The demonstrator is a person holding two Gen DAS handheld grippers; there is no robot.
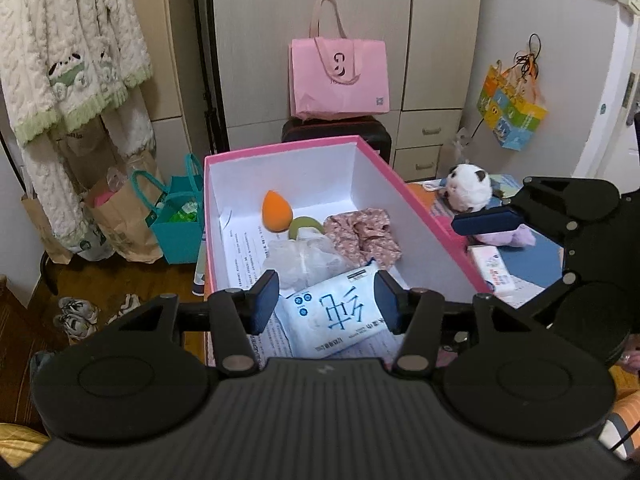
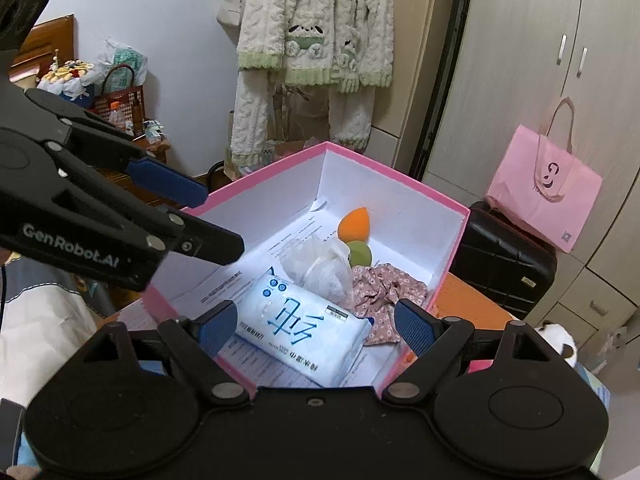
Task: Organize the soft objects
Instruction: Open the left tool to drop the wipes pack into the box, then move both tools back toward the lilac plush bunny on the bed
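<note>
A pink box [image 1: 432,222] with white walls holds an orange sponge [image 1: 275,210], a green sponge [image 1: 305,224], a clear plastic bag [image 1: 302,258], a floral cloth [image 1: 362,236] and a white tissue pack [image 1: 334,312] with blue print. My left gripper [image 1: 326,300] is open above the box's near end, its jaws either side of the tissue pack and not touching it. My right gripper [image 2: 316,326] is open and empty over the box [image 2: 456,248], above the tissue pack [image 2: 304,334]. A white plush toy [image 1: 468,188] and a lilac soft item [image 1: 508,238] lie right of the box.
A small white packet [image 1: 492,270] lies on the table to the right. A black suitcase [image 2: 504,264] with a pink bag [image 1: 340,76] on it stands behind the box. Paper and teal bags [image 1: 176,216] sit on the floor at the left, under hanging fleece clothes [image 1: 72,60].
</note>
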